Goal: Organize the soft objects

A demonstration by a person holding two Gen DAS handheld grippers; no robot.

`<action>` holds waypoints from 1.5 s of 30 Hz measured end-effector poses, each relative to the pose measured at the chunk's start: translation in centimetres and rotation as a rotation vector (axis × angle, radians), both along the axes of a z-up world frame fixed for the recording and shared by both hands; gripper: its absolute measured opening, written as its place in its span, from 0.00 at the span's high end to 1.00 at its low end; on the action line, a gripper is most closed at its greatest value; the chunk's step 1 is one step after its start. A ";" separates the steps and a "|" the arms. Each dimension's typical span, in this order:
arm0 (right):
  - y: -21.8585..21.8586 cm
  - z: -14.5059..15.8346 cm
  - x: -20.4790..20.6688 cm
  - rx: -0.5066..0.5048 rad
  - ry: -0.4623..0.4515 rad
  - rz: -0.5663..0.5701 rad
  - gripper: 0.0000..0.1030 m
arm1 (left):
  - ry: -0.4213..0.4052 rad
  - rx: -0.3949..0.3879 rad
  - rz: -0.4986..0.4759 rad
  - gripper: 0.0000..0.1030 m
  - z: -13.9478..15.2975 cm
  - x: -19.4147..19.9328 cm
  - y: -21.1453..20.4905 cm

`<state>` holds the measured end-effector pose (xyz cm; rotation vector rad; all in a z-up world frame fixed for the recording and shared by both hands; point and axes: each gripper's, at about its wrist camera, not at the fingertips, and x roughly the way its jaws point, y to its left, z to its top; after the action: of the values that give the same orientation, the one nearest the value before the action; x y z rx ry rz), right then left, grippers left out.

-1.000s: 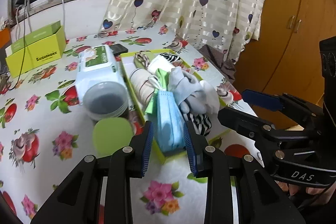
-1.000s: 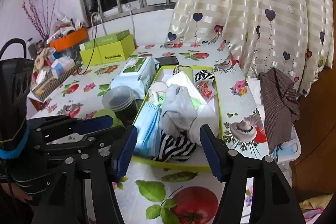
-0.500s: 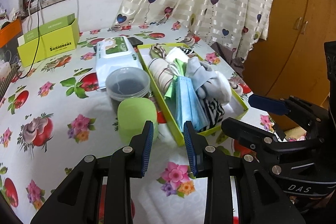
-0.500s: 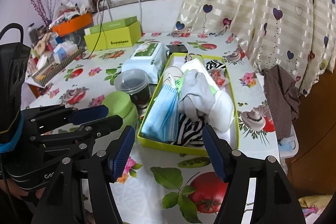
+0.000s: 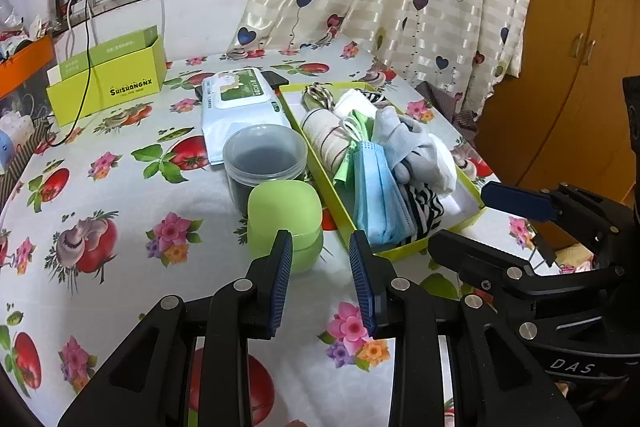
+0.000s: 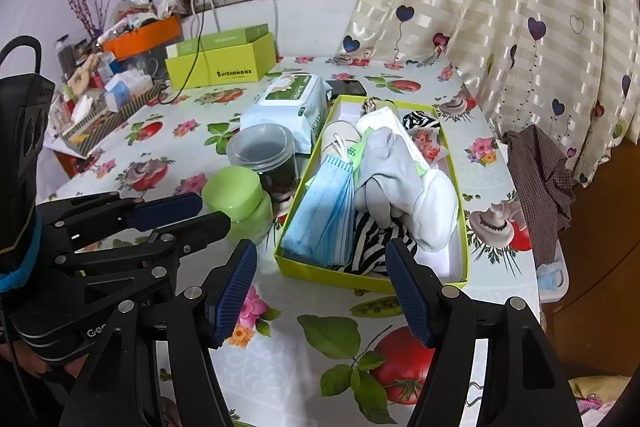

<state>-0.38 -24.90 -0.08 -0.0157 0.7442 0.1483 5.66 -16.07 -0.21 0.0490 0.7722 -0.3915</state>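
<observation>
Both tongs gape empty; the right tongs [image 6: 322, 291] face the long yellow-green cardboard tray [image 6: 463, 223] end-on, nearer than the left tongs [image 5: 320, 281].

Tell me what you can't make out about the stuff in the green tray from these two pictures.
- Striped cloth: mostly buried under the blue masks and grey sock in both views; its shape is unclear.
- Tray floor: hidden by the pile, apart from a bare near corner.
- Small item at the tray's far end: too small to identify, left wrist view.
- Wipes pack label: too small to read.
</observation>
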 end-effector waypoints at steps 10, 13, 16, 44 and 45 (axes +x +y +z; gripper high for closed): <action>0.1 -0.2 0.0 0.001 0.002 0.000 0.35 | -0.001 0.016 0.005 0.70 -0.2 0.1 -0.2; 0.0 -0.1 0.1 0.001 0.003 0.000 0.35 | -0.002 0.019 0.006 0.70 -0.2 0.1 -0.3; 0.1 -0.5 0.2 0.003 0.007 -0.003 0.35 | -0.006 0.035 0.011 0.70 -0.3 0.2 -0.4; 0.1 -1.1 0.3 0.008 0.013 -0.004 0.35 | 0.015 0.038 0.018 0.70 -1.1 0.8 -0.6; 0.1 -1.1 0.3 0.009 0.013 -0.004 0.35 | 0.016 0.038 0.018 0.70 -1.1 0.8 -0.5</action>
<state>-0.09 -24.78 -1.23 -0.0049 0.7570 0.1484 6.44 -16.61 -1.34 0.0743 0.7949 -0.3604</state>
